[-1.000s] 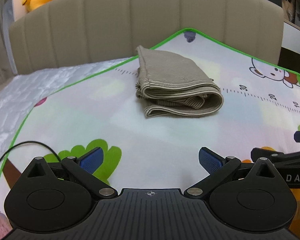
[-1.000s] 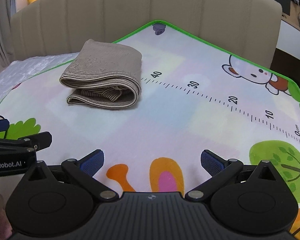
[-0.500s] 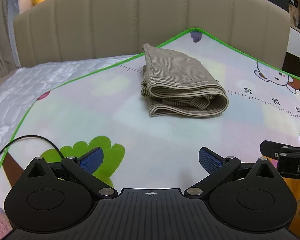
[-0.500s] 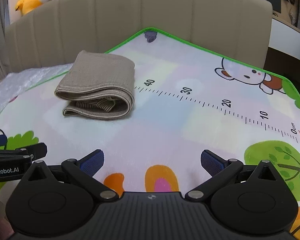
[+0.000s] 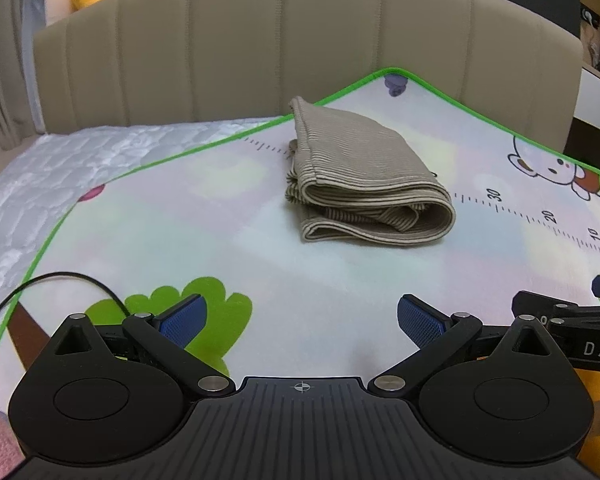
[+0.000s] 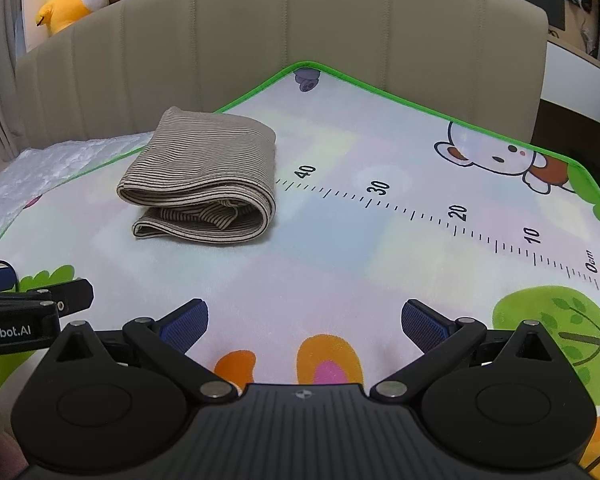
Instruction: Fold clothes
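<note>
Two claws are all we have in play, and both stand spread wide with nothing between their blue pads: the left claw (image 5: pixel 299 318) and the right claw (image 6: pixel 304 320) hover low over the play mat (image 5: pixel 188 216), side by side, each showing at the edge of the other's view. The folded garment (image 5: pixel 364 180), a beige striped knit, lies on the mat well ahead of both claws, slightly right of the left claw's centreline and ahead-left of the right claw (image 6: pixel 204 180). Neither claw touches it.

We judge the fold itself close to done, so the risks lie in what we do to the bundle from here. Its near side is an open stack of loose edges with an inner layer bunched and wrinkled; a claw pushed straight in could catch only the top ply and peel the fold open. The rounded fold on the right side looks springy and unpressed, so a nudge could let it roll or slump. The far end of the garment sits near the mat's green border (image 5: pixel 204 148), with the quilted bed cover (image 5: pixel 60 172) beyond; a forward shove could slide it off the mat.

The black cable (image 5: pixel 60 280) loops just ahead-left of the left claw, and a sweep that way might snag it. With both claws so close together, we could also knock one against the other.
</note>
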Demonstrator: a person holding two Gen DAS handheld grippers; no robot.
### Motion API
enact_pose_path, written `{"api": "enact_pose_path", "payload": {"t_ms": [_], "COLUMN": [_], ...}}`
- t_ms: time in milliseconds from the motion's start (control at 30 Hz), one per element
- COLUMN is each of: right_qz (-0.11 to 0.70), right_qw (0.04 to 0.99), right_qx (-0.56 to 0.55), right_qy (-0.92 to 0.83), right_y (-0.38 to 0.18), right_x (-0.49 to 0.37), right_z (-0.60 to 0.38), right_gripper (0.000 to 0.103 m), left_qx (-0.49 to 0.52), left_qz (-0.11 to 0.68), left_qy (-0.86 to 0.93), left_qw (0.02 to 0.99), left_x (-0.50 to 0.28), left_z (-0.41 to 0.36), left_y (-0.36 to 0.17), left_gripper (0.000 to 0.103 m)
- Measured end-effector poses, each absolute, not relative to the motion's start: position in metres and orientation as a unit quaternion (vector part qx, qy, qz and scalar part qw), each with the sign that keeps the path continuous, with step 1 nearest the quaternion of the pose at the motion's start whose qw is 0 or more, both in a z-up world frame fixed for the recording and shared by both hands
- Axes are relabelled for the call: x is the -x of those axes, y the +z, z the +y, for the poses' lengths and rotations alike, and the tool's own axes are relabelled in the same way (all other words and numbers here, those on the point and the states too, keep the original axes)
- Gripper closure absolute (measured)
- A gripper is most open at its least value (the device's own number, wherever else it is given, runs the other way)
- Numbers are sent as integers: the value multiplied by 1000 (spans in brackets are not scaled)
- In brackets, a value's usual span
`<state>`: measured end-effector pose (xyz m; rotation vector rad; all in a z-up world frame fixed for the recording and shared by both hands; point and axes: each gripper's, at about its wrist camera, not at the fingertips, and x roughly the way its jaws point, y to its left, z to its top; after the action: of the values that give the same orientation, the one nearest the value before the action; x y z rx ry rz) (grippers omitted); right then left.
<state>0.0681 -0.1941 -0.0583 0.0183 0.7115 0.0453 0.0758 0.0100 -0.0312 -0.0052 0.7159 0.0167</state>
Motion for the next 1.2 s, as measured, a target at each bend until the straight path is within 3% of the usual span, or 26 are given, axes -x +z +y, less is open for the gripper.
{"api": "enact_pose_path", "payload": {"t_ms": [1200], "right_qz": [365], "right_qw": [931], "right_qx": [-9], "right_qy": [30], "right_y": [-62], "right_x": [-71], "right_z": [-191], "right_gripper": [0], "left_qx": [-8], "left_qz": [365], "left_qy": [5], "left_qw": [931], "left_x": [-76], "left_z": [7], "left_y": [-35], "left_gripper": [0]}}
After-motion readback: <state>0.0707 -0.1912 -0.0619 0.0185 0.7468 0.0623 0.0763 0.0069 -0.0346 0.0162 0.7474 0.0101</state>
